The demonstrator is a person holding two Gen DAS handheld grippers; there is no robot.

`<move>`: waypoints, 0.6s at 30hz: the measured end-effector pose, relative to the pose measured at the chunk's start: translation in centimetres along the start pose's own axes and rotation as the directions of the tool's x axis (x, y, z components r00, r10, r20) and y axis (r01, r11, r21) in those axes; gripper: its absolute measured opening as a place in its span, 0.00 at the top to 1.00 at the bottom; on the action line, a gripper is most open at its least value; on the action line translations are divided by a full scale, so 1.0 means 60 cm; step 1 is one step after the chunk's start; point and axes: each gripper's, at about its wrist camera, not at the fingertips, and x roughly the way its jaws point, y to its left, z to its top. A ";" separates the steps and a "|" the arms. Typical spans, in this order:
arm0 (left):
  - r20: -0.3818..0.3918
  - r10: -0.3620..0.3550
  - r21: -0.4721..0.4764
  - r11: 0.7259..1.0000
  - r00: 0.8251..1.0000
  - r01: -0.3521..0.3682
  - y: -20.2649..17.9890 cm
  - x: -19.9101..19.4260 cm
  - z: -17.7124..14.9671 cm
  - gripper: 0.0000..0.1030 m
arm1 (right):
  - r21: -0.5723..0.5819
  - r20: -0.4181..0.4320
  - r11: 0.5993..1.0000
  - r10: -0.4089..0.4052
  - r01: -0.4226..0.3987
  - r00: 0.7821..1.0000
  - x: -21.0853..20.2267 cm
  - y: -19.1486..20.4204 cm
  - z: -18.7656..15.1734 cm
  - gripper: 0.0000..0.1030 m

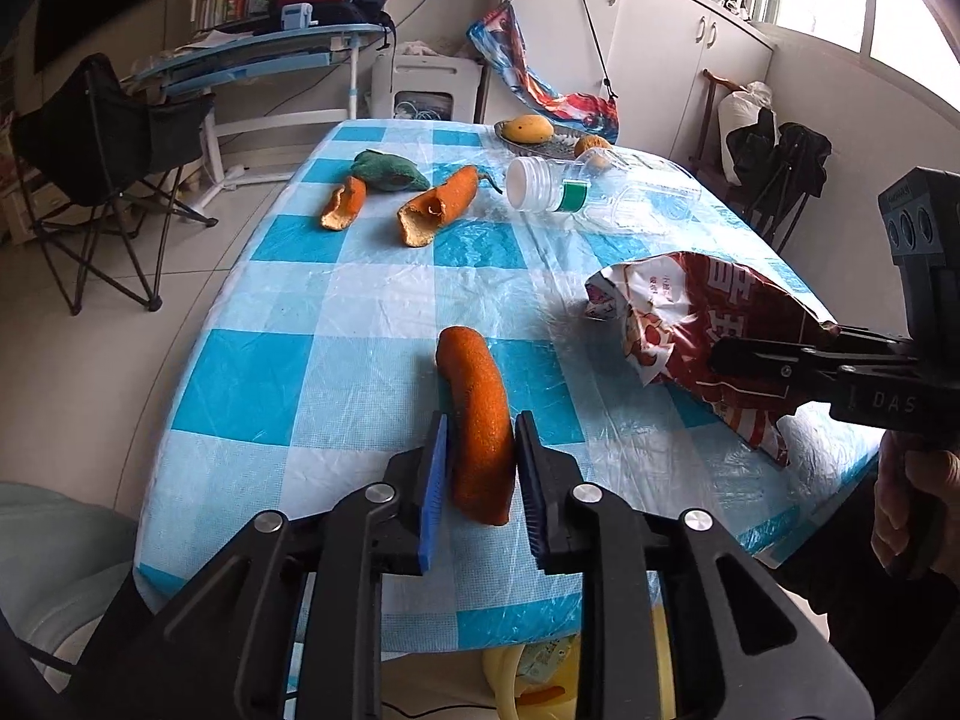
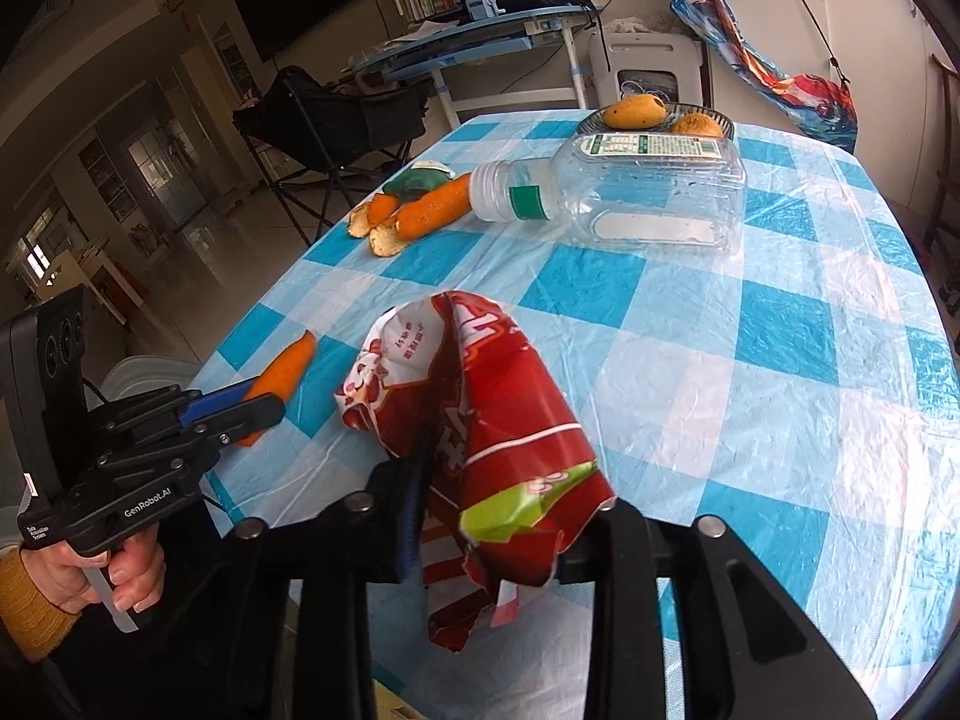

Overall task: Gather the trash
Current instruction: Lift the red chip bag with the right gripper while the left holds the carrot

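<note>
Pinching an orange peel strip (image 1: 480, 420), left tool (image 1: 480, 468) sits at the near table (image 1: 252, 372) edge. Right tool (image 2: 510, 516) clamps a crumpled red snack bag (image 2: 480, 396). Farther back: more peels (image 1: 432, 210), clear plastic jar (image 2: 630, 198).

The desk (image 1: 336, 312) wears a glossy, wrinkled plastic cloth. The orange peel (image 1: 480, 426) looks matt and pebbly. The red wrapper (image 2: 498, 420) is shiny, crinkled foil-like plastic. The bottle (image 2: 630, 198) is clear, smooth plastic. Both tools look matt black plastic with bright metal pins.
</note>
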 end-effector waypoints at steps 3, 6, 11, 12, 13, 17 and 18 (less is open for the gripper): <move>0.015 0.033 -0.005 0.999 0.999 -0.033 0.001 -0.002 -0.003 0.55 | -0.004 0.028 0.999 -0.042 0.042 0.999 -0.008 0.001 0.000 0.32; 0.022 0.046 -0.005 0.999 0.999 -0.046 0.002 -0.002 -0.002 0.55 | -0.005 0.060 0.995 -0.102 0.103 0.993 -0.015 0.000 0.003 0.28; 0.029 0.063 0.001 0.998 0.998 -0.063 0.004 0.002 0.000 0.54 | -0.032 0.105 0.988 -0.146 0.150 0.984 -0.016 0.005 0.009 0.13; 0.029 0.068 0.005 0.998 0.997 -0.068 0.003 0.003 0.000 0.54 | -0.028 0.099 0.991 -0.131 0.134 0.986 -0.012 0.004 0.010 0.13; 0.029 0.072 0.010 0.997 0.997 -0.073 0.001 0.004 0.001 0.54 | -0.022 0.096 0.993 -0.117 0.119 0.989 -0.009 0.003 0.010 0.13; 0.030 0.083 0.020 0.996 0.996 -0.084 -0.002 0.006 0.003 0.54 | -0.007 0.075 0.997 -0.080 0.081 0.994 0.002 0.002 0.010 0.18; 0.031 0.085 0.022 0.996 0.996 -0.085 -0.002 0.006 0.003 0.54 | -0.003 0.066 0.997 -0.074 0.075 0.995 0.005 0.001 0.010 0.22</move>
